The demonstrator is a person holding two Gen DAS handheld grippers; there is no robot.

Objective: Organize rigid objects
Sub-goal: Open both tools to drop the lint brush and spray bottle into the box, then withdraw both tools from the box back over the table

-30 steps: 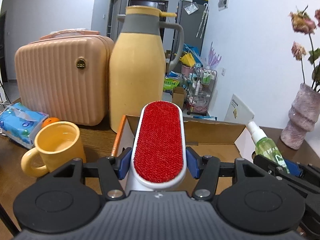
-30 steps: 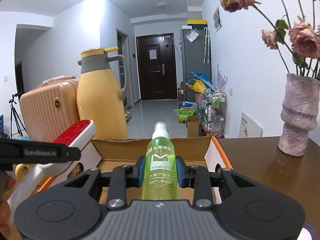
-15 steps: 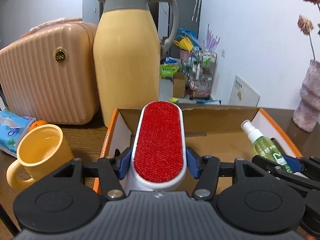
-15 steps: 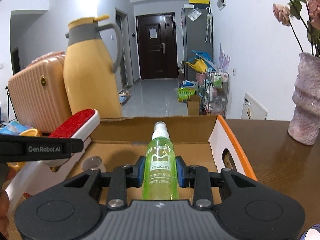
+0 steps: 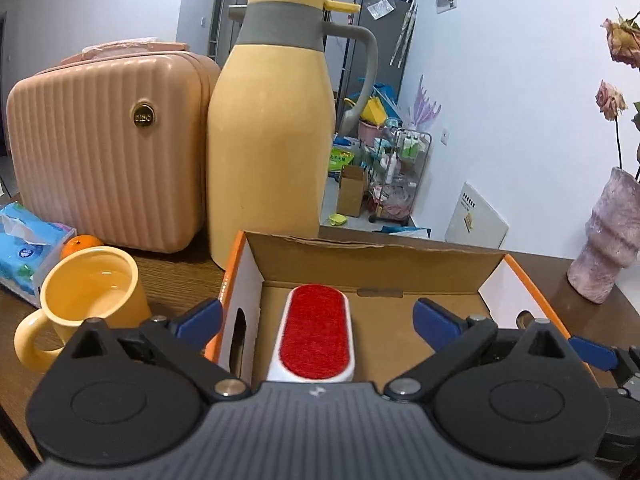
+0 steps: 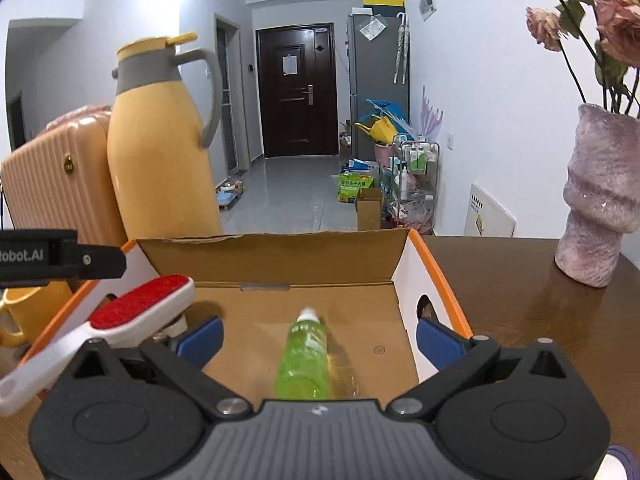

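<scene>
Red-faced white plastic lint brush inside open brown cardboard box with orange rim, toward its left wall. Green translucent spray bottle on box floor, centre. Left tool released, blue pads wide of brush. Right tool released, clear of bottle. Tall yellow thermos jug behind box; yellow mug left of box on wooden surface.

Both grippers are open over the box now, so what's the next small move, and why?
Probably lift both grippers straight up: the left gripper is open around the lint brush, the right gripper around the spray bottle, both inside the cardboard box.
</scene>
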